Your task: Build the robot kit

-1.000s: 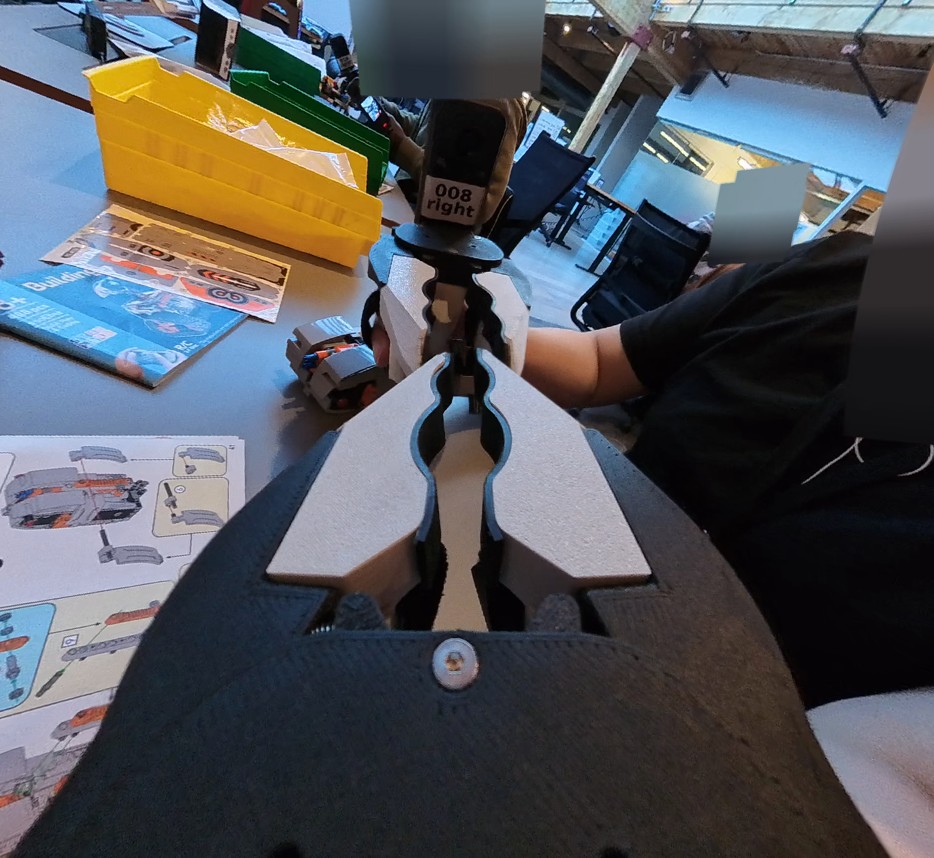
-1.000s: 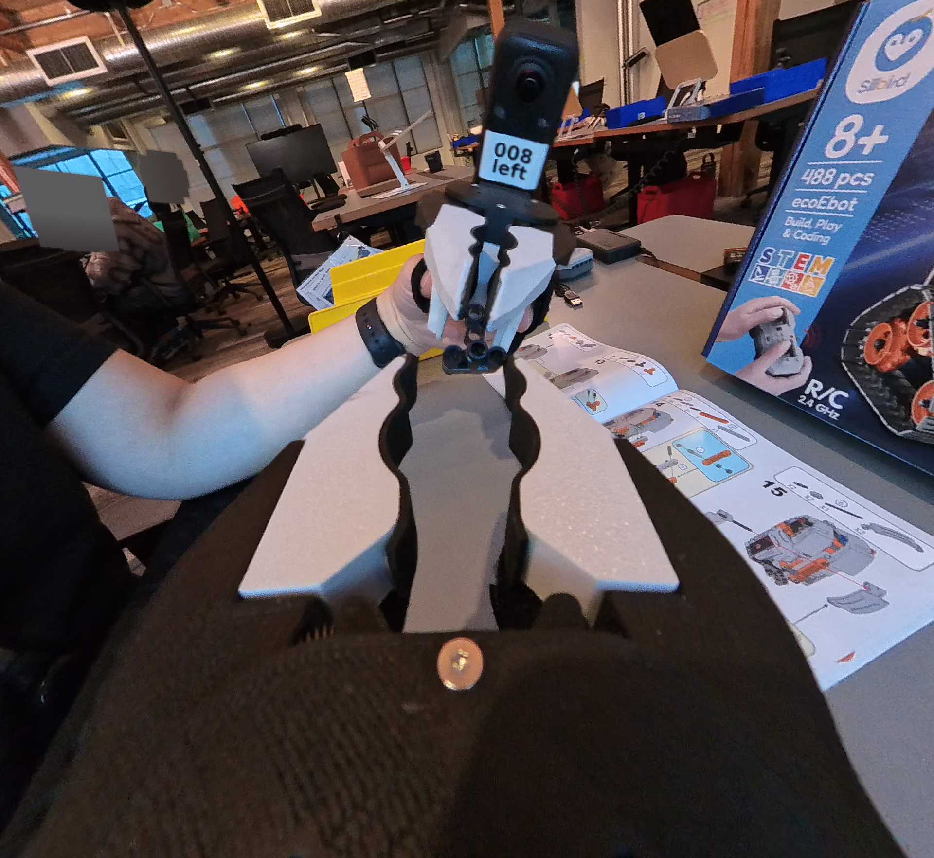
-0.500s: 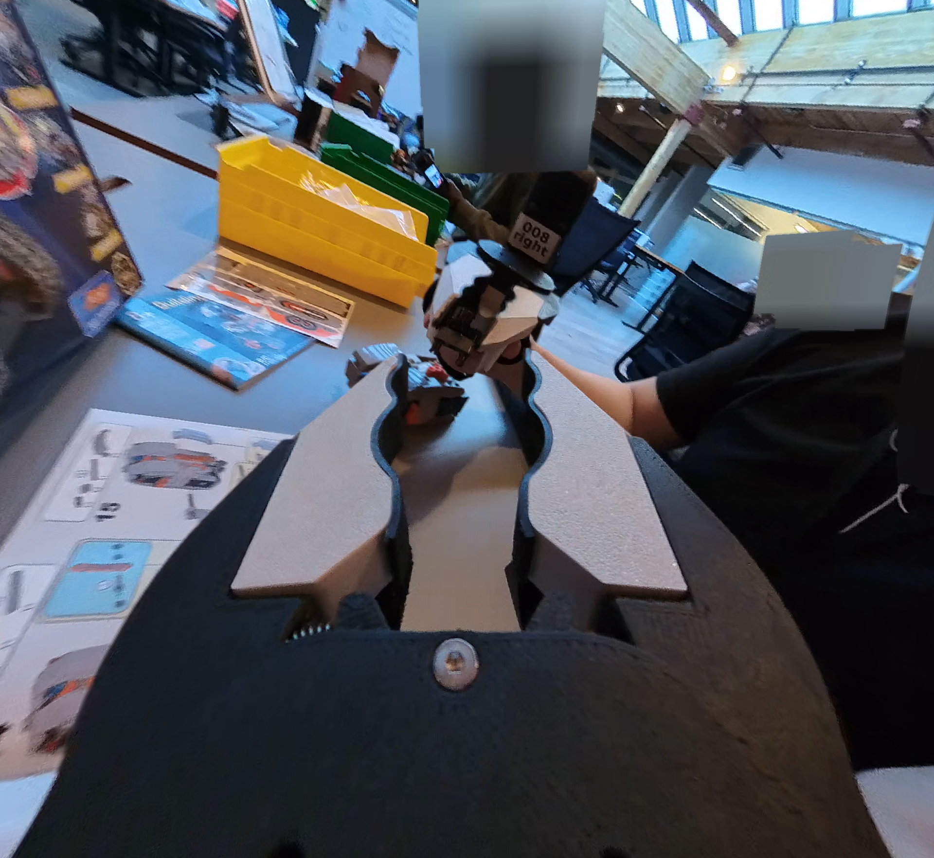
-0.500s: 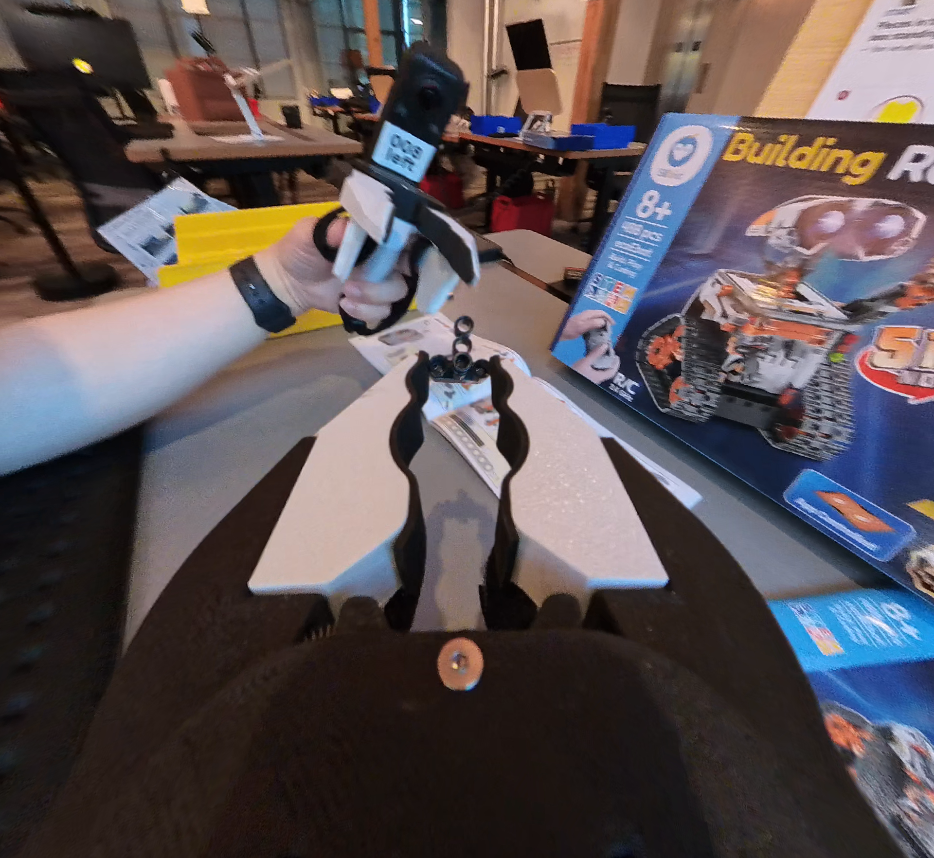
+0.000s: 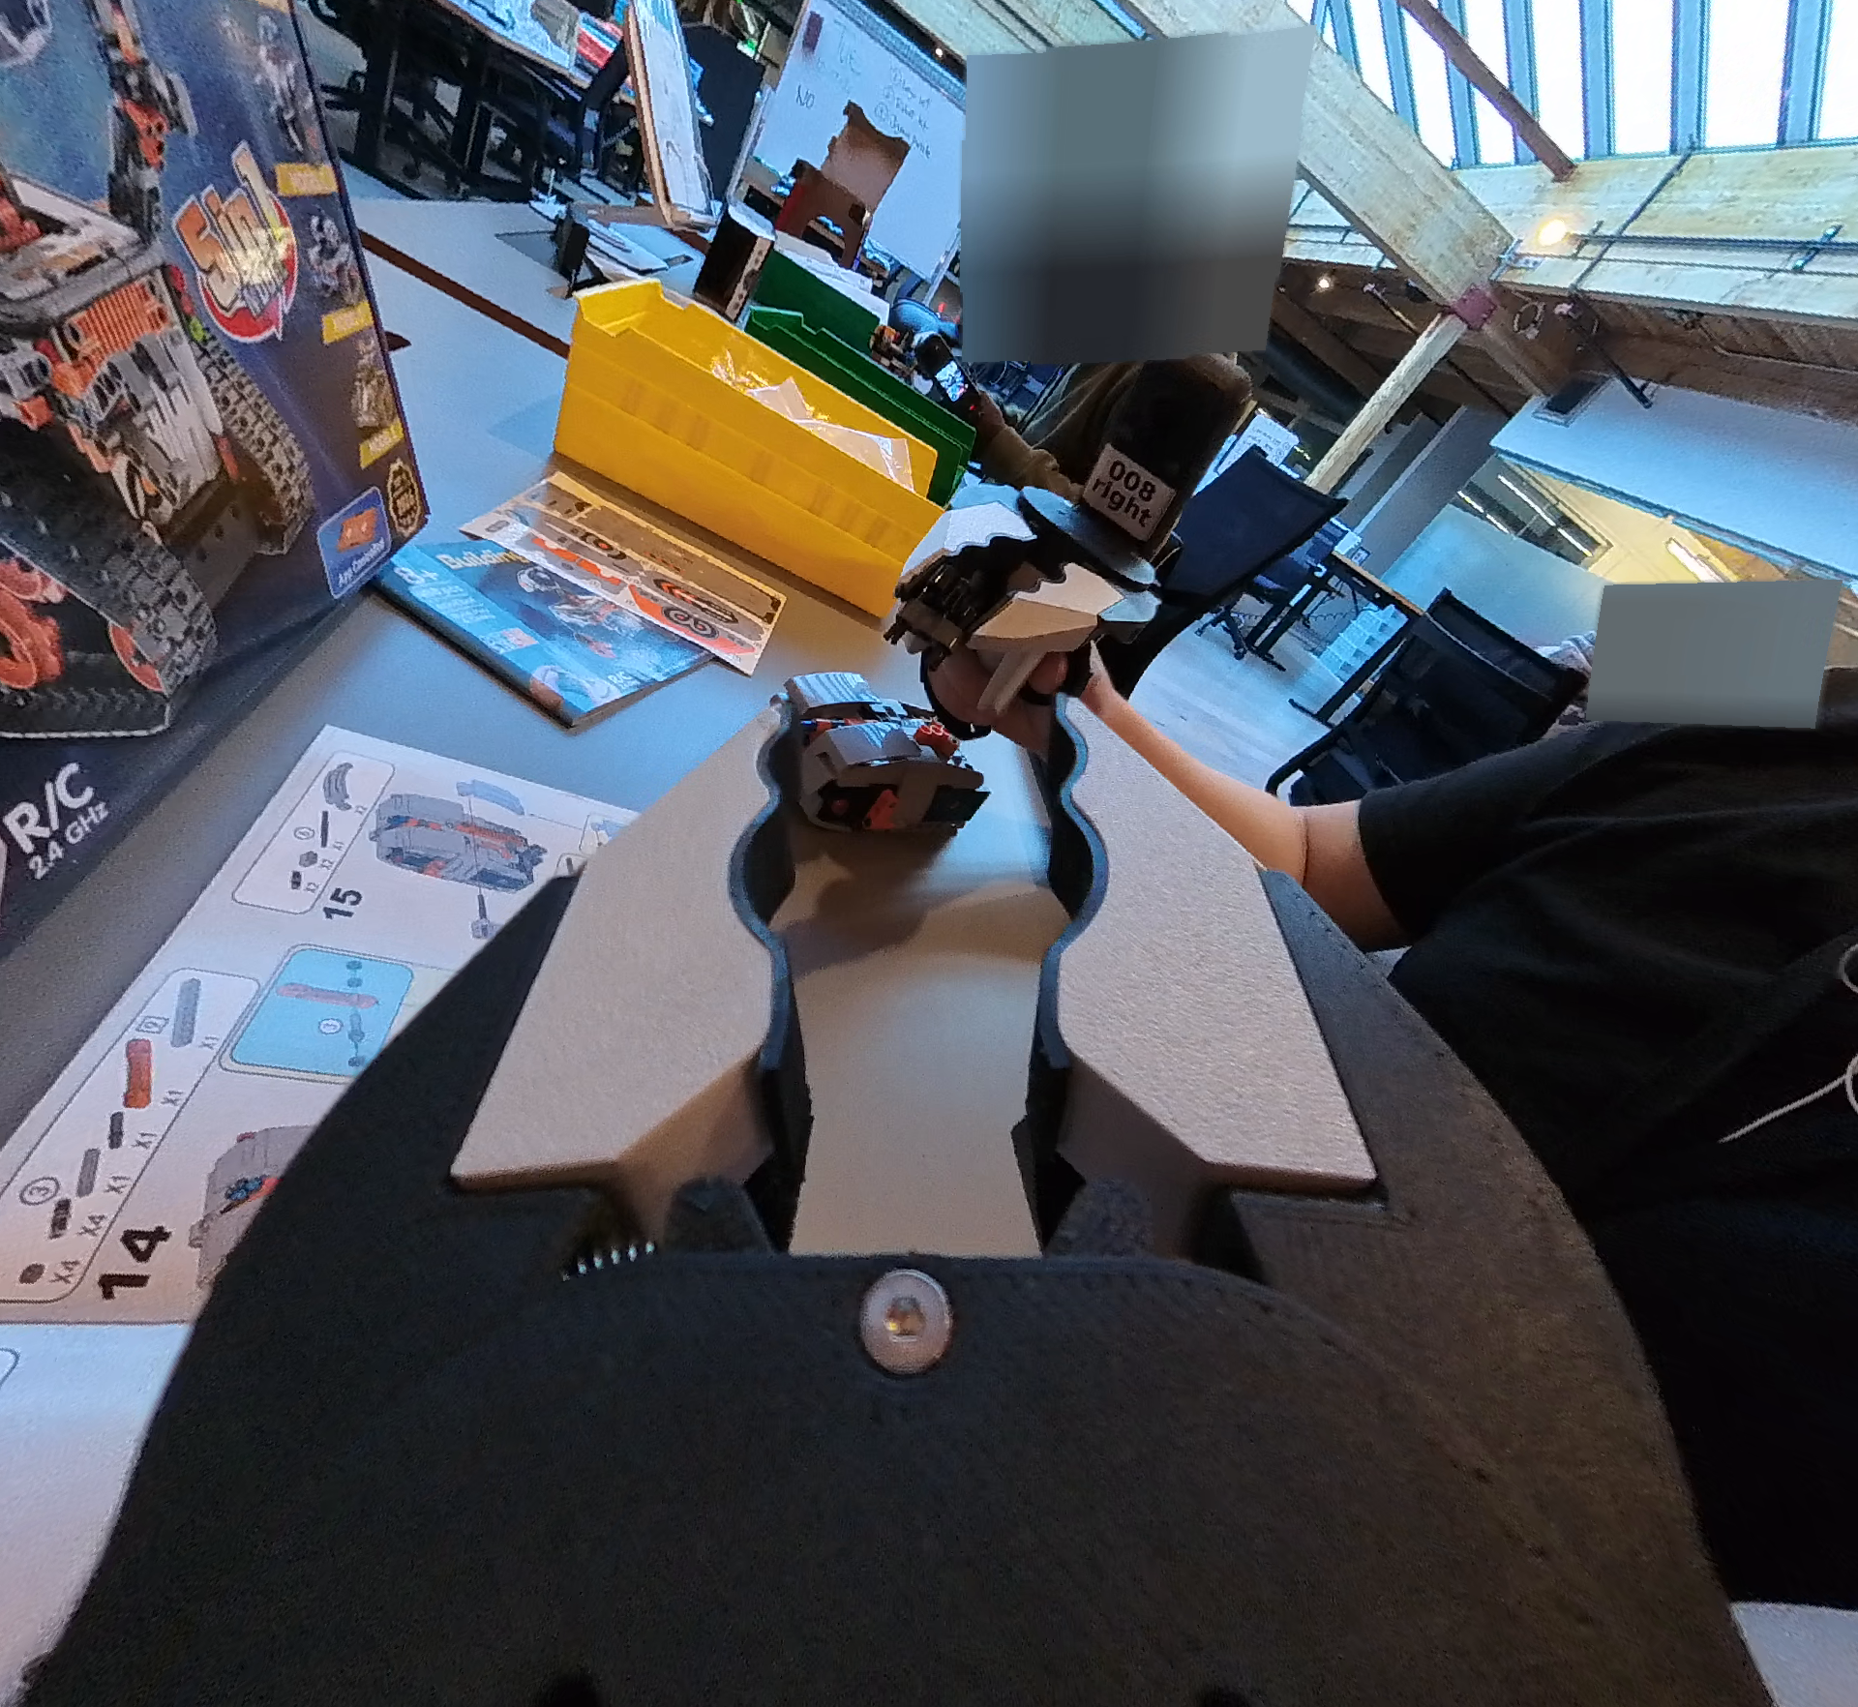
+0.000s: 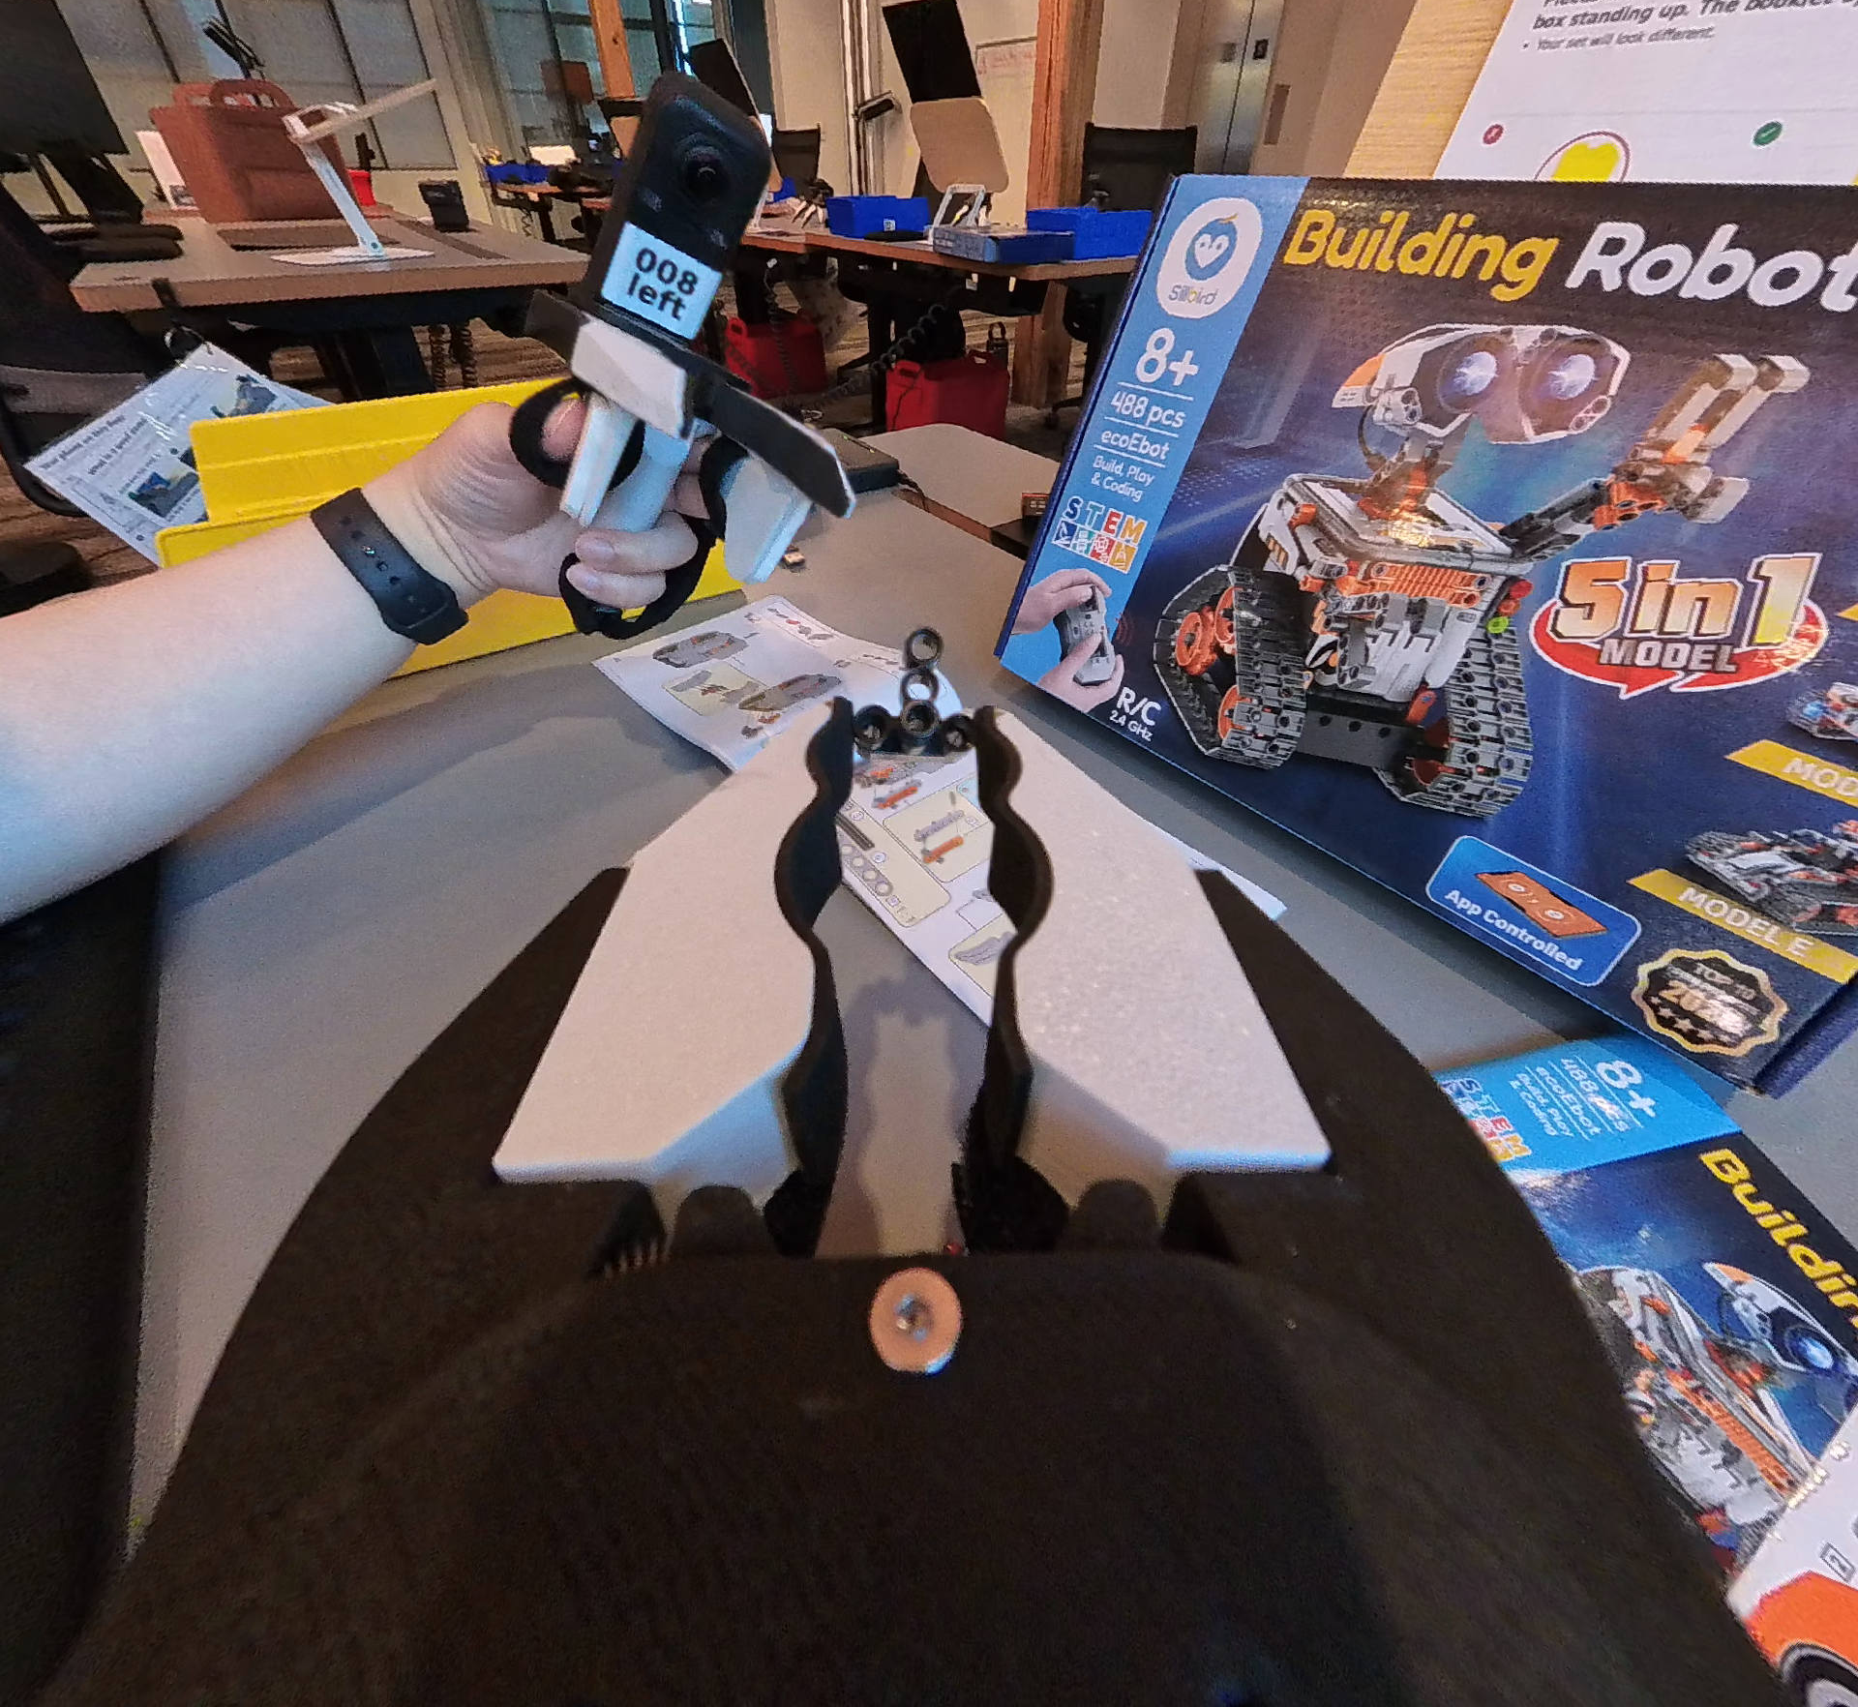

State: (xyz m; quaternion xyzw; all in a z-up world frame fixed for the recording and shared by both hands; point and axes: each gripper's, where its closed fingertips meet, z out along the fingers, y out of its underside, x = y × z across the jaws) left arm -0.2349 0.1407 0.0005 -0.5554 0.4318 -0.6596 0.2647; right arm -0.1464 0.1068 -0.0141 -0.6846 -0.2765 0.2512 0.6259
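Note:
My right gripper [image 6: 910, 722] is shut on a small black beam piece with round holes [image 6: 917, 704] and holds it above the grey table [image 6: 422, 854]. My left gripper [image 5: 915, 726] is open and empty, its jaws wide apart. A small grey and orange brick model [image 5: 885, 774] lies on the table just beyond its tips. In the left wrist view the right gripper [image 5: 940, 598] hangs above and behind that model, in a hand. In the right wrist view the left gripper [image 6: 704, 492] is up to the left, in a hand with a black wristband.
A large robot-kit box [image 6: 1458, 553] stands at the table's far side, also in the left wrist view [image 5: 151, 352]. An open instruction booklet [image 5: 302, 955] lies before it. A yellow bin [image 5: 724, 442], a green bin [image 5: 855, 352], a sticker sheet [image 5: 643, 573] and a blue booklet [image 5: 543, 623] lie beyond. The grippers' ends are close to 11 cm from one another.
A second ago both grippers met tip to tip at the black piece. The left gripper has opened and drawn away; the right gripper keeps the piece and has swung towards the box.

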